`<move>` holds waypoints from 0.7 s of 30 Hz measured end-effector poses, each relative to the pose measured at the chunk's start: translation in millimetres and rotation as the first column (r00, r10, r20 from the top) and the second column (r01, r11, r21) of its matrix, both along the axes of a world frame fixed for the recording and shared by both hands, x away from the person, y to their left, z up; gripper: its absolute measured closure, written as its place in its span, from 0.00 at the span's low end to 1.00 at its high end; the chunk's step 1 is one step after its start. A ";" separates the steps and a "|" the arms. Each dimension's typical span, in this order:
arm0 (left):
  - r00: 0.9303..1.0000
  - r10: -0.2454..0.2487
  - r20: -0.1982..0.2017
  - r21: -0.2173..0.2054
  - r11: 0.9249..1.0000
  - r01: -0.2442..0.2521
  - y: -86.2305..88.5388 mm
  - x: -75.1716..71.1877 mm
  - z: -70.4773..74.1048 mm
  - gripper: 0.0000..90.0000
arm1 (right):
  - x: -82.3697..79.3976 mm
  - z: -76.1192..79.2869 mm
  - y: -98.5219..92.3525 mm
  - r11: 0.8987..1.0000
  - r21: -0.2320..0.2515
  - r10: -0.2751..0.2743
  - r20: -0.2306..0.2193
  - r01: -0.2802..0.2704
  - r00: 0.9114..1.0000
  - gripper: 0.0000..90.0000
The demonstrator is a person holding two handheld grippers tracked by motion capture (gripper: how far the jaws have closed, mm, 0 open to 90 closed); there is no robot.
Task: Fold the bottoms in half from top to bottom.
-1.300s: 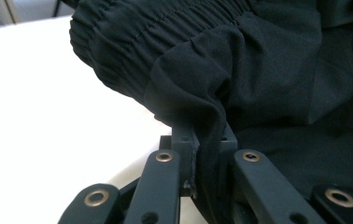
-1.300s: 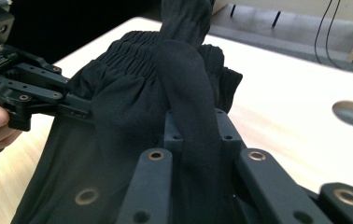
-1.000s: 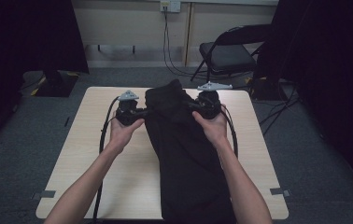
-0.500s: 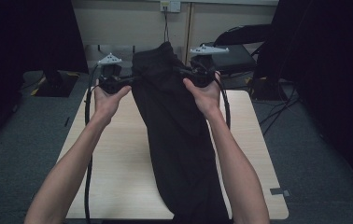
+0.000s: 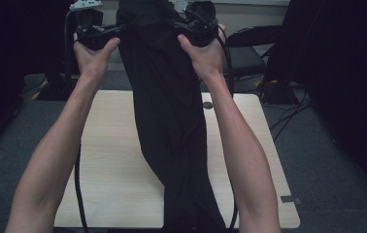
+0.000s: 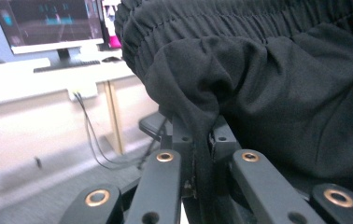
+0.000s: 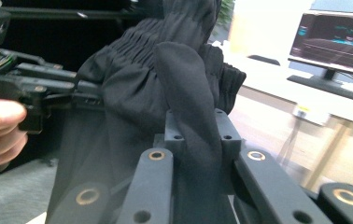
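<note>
L claw: your left gripper (image 5: 105, 36) is up at 11 o'clock in the high view, jaws squeezed tight on the waistband of the black pants (image 5: 169, 111).
L close-up: in the left gripper view a fold of cloth (image 6: 198, 116) is pinched btwn the two jaws.
R claw: your right gripper (image 5: 184, 26) is at 12 o'clock, jaws squeezed tight on the other side of the waistband.
R close-up: cloth (image 7: 193, 121) sits btwn the jaws; the left gripper (image 7: 30, 88) shows at 9 o'clock.
Pants: held up high, hanging down btwn your arms.
Pants bottom: hangs down in front of the table (image 5: 113, 170) toward 6 o'clock.
Chair: a dark chair (image 5: 242, 56) is behind the table at 1 o'clock.
</note>
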State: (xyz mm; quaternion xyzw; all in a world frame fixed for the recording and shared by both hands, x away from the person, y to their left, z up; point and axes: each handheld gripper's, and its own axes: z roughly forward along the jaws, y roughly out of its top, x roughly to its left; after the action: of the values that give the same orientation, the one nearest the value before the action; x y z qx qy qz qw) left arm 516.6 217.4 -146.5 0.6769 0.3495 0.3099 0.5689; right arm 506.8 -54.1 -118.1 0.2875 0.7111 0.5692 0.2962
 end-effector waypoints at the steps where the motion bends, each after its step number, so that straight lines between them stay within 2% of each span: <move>1: 1.000 -0.017 -0.002 0.013 1.000 0.017 0.0 -5.0 -1.6 0.95 | -2.5 -1.4 -2.6 1.000 0.010 0.016 -0.002 -0.016 1.000 0.89; 5: 0.998 -0.052 -0.035 0.088 0.995 0.055 -11.3 -22.6 -26.9 0.95 | -15.3 -27.7 -17.6 0.999 0.008 0.043 -0.048 -0.042 0.998 0.89; 7: 0.996 -0.077 -0.054 0.132 0.988 0.084 -19.2 -33.3 -41.5 0.95 | -22.9 -45.2 -25.0 0.999 -0.010 0.039 -0.074 -0.040 0.996 0.89; 8: 0.994 -0.092 -0.062 0.129 0.987 0.099 -21.2 -38.3 -46.0 0.95 | -27.7 -53.7 -29.9 0.999 -0.003 0.045 -0.084 -0.045 0.995 0.89; 10: 0.989 -0.132 -0.069 0.145 0.979 0.141 -27.0 -54.3 -55.1 0.95 | -38.4 -68.8 -40.7 0.999 0.006 0.048 -0.106 -0.048 0.993 0.89; 11: 0.987 -0.145 -0.067 0.154 0.976 0.154 -28.6 -62.1 -57.6 0.95 | -43.9 -75.5 -47.0 0.998 0.033 0.062 -0.120 -0.059 0.991 0.89; 15: 0.969 -0.230 -0.096 0.113 0.964 0.240 -30.7 -94.9 -72.8 0.94 | -71.4 -93.6 -63.6 0.995 0.035 0.096 -0.160 -0.092 0.982 0.89; 16: 0.958 -0.256 -0.132 0.086 0.959 0.268 -31.4 -105.0 -81.2 0.94 | -77.2 -96.4 -66.2 0.995 0.029 0.103 -0.169 -0.099 0.980 0.89; 17: 0.950 -0.272 -0.152 0.083 0.955 0.286 -33.1 -112.6 -88.3 0.94 | -86.9 -102.0 -70.0 0.994 0.019 0.114 -0.180 -0.112 0.977 0.89; 19: 0.938 -0.291 -0.186 0.113 0.942 0.315 -38.2 -124.5 -104.3 0.94 | -100.3 -116.4 -74.9 0.993 0.005 0.115 -0.211 -0.116 0.971 0.89; 20: 0.924 -0.312 -0.222 0.104 0.934 0.340 -39.9 -128.7 -114.0 0.94 | -104.9 -126.2 -75.9 0.992 -0.011 0.119 -0.229 -0.125 0.966 0.89; 21: 0.913 -0.330 -0.240 0.102 0.927 0.362 -41.5 -131.8 -122.1 0.94 | -109.5 -136.6 -75.7 0.992 -0.050 0.098 -0.244 -0.114 0.965 0.89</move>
State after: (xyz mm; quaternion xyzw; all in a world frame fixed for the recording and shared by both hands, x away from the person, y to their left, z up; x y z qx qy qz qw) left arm 384.7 175.9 -268.6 0.7973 0.2610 0.1520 0.5226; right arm 397.2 -129.8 -254.7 0.3065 0.7740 0.5221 0.1856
